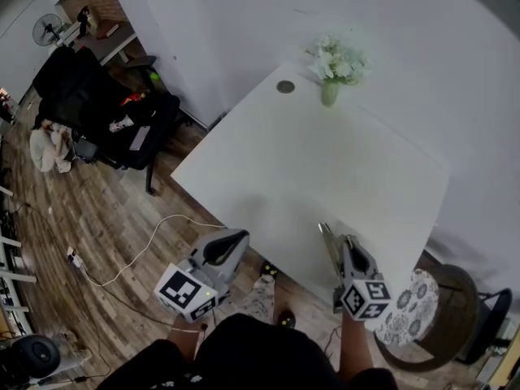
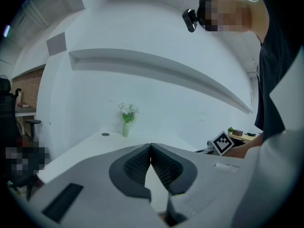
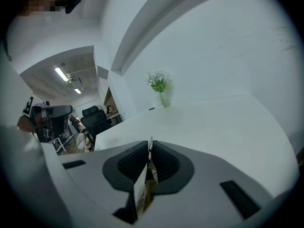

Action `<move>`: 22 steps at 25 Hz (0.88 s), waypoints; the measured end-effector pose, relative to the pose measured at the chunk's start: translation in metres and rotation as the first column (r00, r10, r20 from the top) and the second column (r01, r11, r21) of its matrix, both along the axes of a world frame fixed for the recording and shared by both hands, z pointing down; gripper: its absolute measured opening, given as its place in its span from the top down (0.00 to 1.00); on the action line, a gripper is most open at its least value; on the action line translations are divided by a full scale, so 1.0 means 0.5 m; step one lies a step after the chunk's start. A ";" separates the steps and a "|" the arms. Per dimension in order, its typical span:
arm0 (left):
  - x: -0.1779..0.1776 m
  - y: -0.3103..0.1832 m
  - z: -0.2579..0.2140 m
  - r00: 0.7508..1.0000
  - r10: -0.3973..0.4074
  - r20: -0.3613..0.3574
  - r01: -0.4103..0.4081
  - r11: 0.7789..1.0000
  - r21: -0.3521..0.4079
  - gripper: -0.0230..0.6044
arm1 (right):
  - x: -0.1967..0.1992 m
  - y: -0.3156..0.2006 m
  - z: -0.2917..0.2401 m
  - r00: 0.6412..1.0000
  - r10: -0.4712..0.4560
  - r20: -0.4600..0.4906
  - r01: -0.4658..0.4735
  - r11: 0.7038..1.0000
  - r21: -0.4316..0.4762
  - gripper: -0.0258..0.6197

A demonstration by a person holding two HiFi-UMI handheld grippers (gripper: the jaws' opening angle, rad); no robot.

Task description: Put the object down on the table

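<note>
A thin flat object [image 3: 142,194], pale and seen edge-on, is pinched between the dark pads of my right gripper [image 3: 150,147]; which kind of thing it is I cannot tell. In the head view the right gripper [image 1: 331,242] hangs over the near edge of the white table [image 1: 325,161], with the object's thin edge [image 1: 324,232] sticking out past its tips. My left gripper [image 1: 230,240] is held off the table's near left side, above the floor. Its jaws [image 2: 151,147] are closed together with nothing between them.
A small vase of white flowers [image 1: 333,67] stands at the table's far edge, next to a round cable port [image 1: 285,87]. A stool with a patterned cushion [image 1: 414,303] sits at the near right. A black office chair [image 1: 97,104] and a white cable [image 1: 138,254] lie to the left.
</note>
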State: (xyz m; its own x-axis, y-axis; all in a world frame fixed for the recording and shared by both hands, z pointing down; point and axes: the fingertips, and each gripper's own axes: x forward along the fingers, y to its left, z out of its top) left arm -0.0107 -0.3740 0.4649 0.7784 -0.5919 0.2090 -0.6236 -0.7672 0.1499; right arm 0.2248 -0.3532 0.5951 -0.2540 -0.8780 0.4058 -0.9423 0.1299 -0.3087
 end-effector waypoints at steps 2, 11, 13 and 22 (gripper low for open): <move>0.002 0.002 0.002 1.000 0.002 0.001 -0.002 1.000 -0.002 0.97 | 0.000 0.005 0.006 1.000 -0.004 -0.003 0.004 1.000 -0.010 0.92; -0.005 0.000 0.007 1.000 -0.002 0.007 0.002 1.000 -0.010 0.97 | 0.005 0.008 0.034 1.000 -0.014 -0.005 0.014 0.998 -0.055 0.92; -0.006 -0.001 0.005 1.000 -0.002 0.004 0.002 1.000 -0.007 0.97 | 0.007 0.009 0.039 1.000 -0.014 -0.003 0.014 0.998 -0.061 0.92; -0.017 -0.006 0.003 1.000 -0.002 0.001 0.002 1.000 -0.010 0.97 | 0.020 0.000 0.052 1.000 -0.010 0.008 0.010 0.996 -0.090 0.89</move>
State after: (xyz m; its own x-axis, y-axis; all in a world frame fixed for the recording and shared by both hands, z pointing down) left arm -0.0193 -0.3771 0.4666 0.7772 -0.5911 0.2159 -0.6251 -0.7646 0.1569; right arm 0.2349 -0.3533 0.6213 -0.2660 -0.8353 0.4811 -0.9385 0.1105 -0.3271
